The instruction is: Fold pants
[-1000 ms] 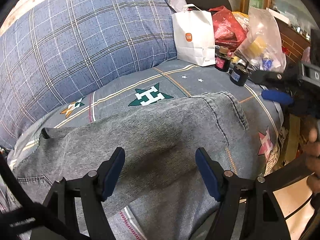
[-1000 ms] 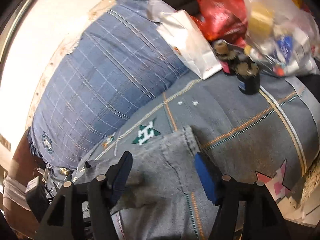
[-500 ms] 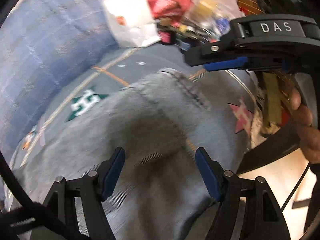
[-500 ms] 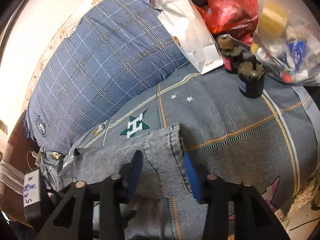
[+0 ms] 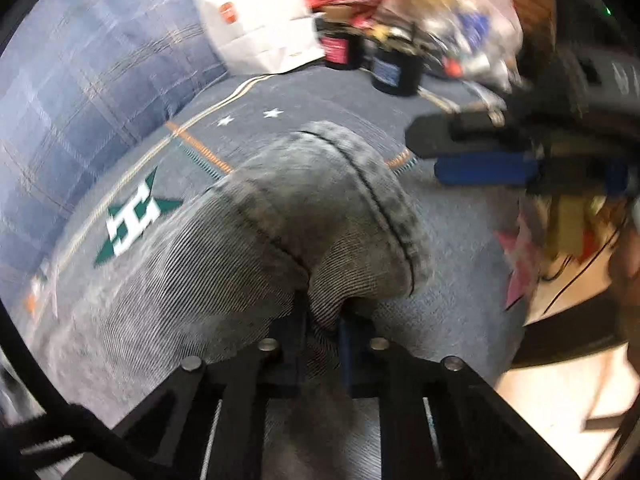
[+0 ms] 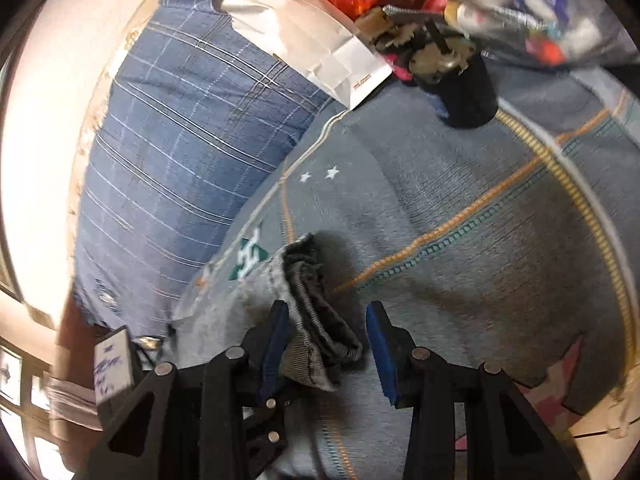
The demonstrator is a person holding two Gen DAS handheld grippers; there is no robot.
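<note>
left gripper (image 5: 322, 330) jaws just closed from wide apart, now pinching grey pants (image 5: 288, 240) fold on the bedspread (image 6: 460, 208), right gripper (image 6: 326, 340) narrowed earlier, part open around bunched hem, right pad clear

Both of my wrist views bend hard at the rim, with black vignette in the corners. The left view is smeared with motion blur; the white paper bag (image 5: 256, 20) near the bed's far edge blows out to glare. The right view is sharper, though the wall (image 6: 44, 160) along its left side is overexposed. Light is warm and indoor; the pants (image 6: 308, 320) cast a soft shadow on the bedspread (image 6: 480, 272).
</note>
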